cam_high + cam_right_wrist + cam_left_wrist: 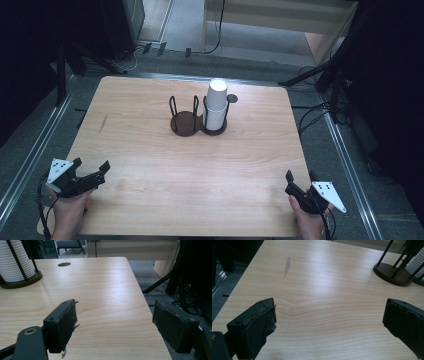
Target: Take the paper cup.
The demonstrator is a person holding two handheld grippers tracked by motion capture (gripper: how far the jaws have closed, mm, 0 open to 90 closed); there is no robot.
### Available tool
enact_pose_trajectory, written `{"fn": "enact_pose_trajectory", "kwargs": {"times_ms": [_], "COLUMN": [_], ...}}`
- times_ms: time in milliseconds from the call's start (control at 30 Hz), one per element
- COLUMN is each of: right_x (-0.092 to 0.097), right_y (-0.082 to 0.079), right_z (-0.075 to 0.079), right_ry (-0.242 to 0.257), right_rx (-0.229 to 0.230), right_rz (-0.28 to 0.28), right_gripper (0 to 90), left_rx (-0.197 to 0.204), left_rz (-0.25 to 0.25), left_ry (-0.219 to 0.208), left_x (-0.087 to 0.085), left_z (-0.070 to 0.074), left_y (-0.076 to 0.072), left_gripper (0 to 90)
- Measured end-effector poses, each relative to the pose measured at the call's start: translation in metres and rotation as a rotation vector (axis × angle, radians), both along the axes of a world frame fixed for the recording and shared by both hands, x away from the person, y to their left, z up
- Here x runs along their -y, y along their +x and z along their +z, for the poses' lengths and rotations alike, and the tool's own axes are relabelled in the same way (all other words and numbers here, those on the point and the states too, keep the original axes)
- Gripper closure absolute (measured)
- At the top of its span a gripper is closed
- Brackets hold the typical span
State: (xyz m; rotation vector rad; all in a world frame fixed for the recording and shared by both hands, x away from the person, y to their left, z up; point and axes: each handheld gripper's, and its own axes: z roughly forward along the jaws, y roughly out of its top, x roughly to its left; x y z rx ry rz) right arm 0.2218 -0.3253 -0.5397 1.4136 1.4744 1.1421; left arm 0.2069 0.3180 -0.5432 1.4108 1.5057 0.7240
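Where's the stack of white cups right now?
In the high view the stack of white cups stands in the right ring of the dark holder, mid-table toward the far edge.

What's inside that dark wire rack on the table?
The rack has two round bays. The right bay holds a tall stack of white cups between the wires; the left bay is bare, showing its dark base. The base under the cups is hidden.

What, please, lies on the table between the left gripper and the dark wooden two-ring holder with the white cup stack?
Only bare pale wooden tabletop, in the high view, between the left gripper and the dark two-ring holder with its white cup stack.
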Motion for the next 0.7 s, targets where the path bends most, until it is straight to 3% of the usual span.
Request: {"fn": "enact_pose_trajectory", "kwargs": {"times_ms": [167, 200, 300, 367, 467, 600, 700], "right_x": [-0.002, -0.002, -0.002, -0.004, -0.007, -0.018, -0.025], "right_y": [0.003, 0.006, 0.008, 0.012, 0.014, 0.021, 0.025], "right_z": [0.001, 0.001, 0.002, 0.007, 0.012, 0.022, 0.026], "right_ry": [-0.014, -0.004, 0.008, 0.018, 0.023, 0.015, 0.008], "right_rx": [-0.008, -0.016, -0.017, -0.017, -0.004, 0.003, 0.006], "right_rz": [0.02, 0.057, 0.065, 0.062, 0.064, 0.083, 0.095], "right_gripper": [19.0, 19.0, 19.0, 18.9, 19.0, 19.0, 19.0], "left_rx": [0.022, 0.034, 0.033, 0.057, 0.057, 0.025, 0.024], "left_rz": [0.006, 0.007, 0.002, 0.018, 0.03, 0.003, -0.005], "left_ry": [-0.002, -0.001, 0.001, 0.019, 0.026, 0.018, 0.005], "left_x": [0.001, 0.004, 0.007, 0.011, 0.014, 0.018, 0.017], "left_z": [0.001, 0.0, -0.001, -0.003, -0.004, -0.004, -0.003], "left_y": [0.001, 0.003, 0.005, 0.007, 0.01, 0.014, 0.016], "left_gripper": [0.0, 0.0, 0.0, 0.0, 0.0, 0.0, 0.0]}}
